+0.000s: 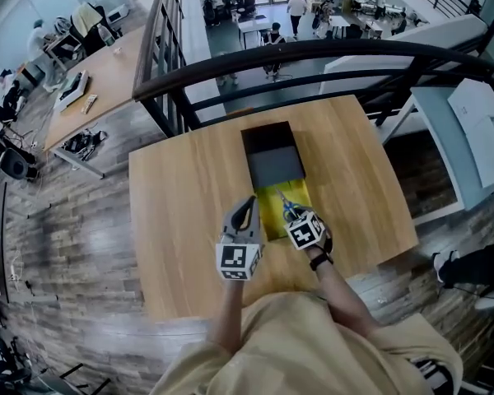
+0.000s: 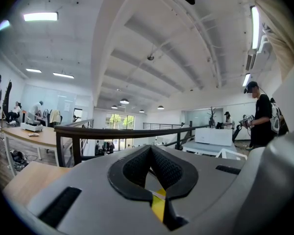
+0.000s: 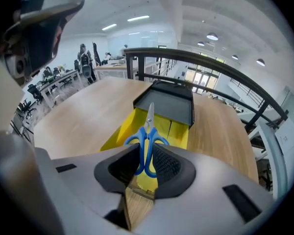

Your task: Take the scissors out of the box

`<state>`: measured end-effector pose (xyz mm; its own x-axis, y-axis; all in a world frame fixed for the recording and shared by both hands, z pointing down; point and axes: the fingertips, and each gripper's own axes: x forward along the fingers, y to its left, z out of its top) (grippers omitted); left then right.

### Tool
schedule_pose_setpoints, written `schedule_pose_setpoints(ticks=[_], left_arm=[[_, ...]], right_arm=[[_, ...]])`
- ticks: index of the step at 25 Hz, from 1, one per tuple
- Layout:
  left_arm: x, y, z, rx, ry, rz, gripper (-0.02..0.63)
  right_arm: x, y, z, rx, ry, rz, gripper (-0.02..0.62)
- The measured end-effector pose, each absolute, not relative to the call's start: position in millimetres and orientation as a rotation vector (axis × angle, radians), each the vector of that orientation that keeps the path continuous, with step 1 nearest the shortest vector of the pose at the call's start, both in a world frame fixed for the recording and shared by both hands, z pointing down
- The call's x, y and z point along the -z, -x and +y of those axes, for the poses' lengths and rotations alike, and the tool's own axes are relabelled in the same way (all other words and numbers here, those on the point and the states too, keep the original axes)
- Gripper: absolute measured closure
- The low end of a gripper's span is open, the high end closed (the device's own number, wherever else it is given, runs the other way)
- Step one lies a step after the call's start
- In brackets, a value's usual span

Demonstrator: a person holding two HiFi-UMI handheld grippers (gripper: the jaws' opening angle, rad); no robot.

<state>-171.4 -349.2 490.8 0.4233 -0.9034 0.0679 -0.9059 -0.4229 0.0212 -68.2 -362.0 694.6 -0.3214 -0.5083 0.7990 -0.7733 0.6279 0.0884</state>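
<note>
- Right gripper (image 3: 145, 155) is clamped on the scissors (image 3: 148, 131) at the blue handle loops, with the blades pointing straight ahead of it.
- The scissors hang over the open yellow box (image 3: 118, 130), just ahead of and below that gripper (the tip looks clear of the floor, not sure about the walls).
- Lift straight up until the tip clears the rim, then move sideways. Hold the grip firm, since the loops could pivot.
- Left gripper (image 2: 150, 150) has its jaws together and empty, with the box right beneath. Pin the box if it lifts.
- Set the scissors on bare worktop (image 3: 73, 114) beside the right gripper.
</note>
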Motion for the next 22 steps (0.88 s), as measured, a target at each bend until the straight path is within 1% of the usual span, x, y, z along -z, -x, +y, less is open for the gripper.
schedule_pose_setpoints(ticks=[8,17,22], left_arm=[[-473,160,-334,-0.019,-2.617,-1.679,0.604],[-410,160,-316,0.235,-2.574,-1.704,0.604],[-407,159,-304,0.179,-2.554,-1.772,0.604]], right_arm=[[-607,53,-360,-0.317,-1.164,-2.153,0.512],[-506,31,-353,-0.2,-1.355,-2.315,0.512],[-458,25,-341,-0.12,-1.423,-2.431,0.512]])
